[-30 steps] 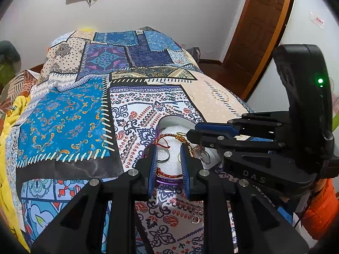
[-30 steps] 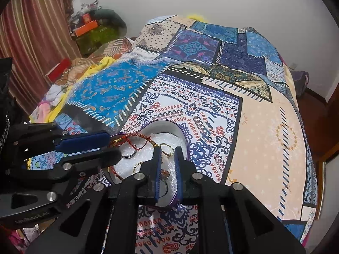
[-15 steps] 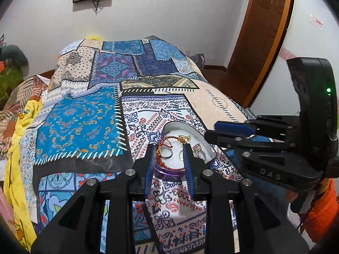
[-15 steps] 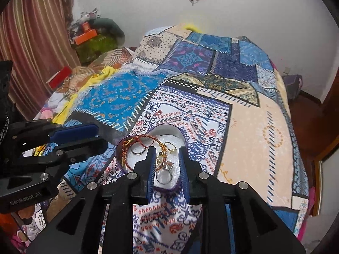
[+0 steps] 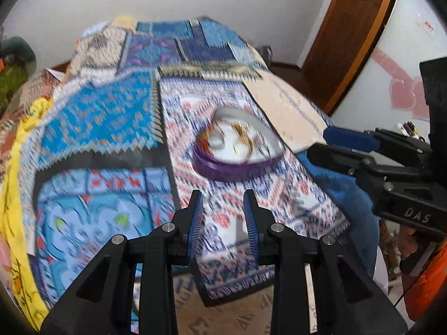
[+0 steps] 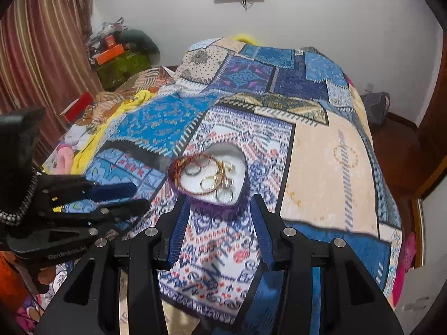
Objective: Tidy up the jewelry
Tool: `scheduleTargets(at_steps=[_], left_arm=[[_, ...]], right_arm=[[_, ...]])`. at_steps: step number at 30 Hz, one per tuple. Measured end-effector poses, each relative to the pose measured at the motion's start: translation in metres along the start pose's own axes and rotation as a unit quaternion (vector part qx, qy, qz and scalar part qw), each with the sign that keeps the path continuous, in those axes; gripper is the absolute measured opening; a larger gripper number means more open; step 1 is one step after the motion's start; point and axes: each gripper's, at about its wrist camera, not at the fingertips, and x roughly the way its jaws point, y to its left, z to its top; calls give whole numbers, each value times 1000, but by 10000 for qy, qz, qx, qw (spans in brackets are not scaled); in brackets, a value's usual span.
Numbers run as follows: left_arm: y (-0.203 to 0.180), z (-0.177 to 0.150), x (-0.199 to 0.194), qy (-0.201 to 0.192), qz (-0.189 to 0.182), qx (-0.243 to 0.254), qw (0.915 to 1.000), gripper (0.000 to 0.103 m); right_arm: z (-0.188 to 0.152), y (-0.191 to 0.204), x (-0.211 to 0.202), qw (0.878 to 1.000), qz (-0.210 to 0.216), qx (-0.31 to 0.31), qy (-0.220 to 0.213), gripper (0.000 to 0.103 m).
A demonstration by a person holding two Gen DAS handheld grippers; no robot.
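Note:
A purple heart-shaped box (image 6: 212,177) with a white lining sits on the patterned bedspread (image 6: 321,167). It holds several gold and silver rings (image 6: 216,184) and a red-gold bangle. It also shows, blurred, in the left wrist view (image 5: 237,150). My left gripper (image 5: 223,198) is open and empty, held back from the box above the bed's near edge. My right gripper (image 6: 219,202) is open and empty, just short of the box's near wall. Each gripper shows in the other's view: the right one at the side (image 5: 346,142), the left one at the side (image 6: 123,195).
The bed's near edge (image 6: 218,301) hangs just below both grippers. A wooden door (image 5: 357,33) stands at the right. Striped curtains (image 6: 36,64) and cluttered boxes (image 6: 111,53) are at the left. A yellow cloth (image 5: 16,195) lies along the bed's left side.
Both grippers have pulled back and up from the box and their jaws have opened wider. The box and jewelry stay in place on the bed.

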Motion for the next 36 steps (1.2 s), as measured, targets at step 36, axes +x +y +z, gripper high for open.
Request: scheduleTargets(at_steps=[36], left_arm=[[-4, -3, -7, -384, -252, -30, 9989, 12]], right_arm=[[-36, 11, 27, 9984, 249, -36, 515, 41]])
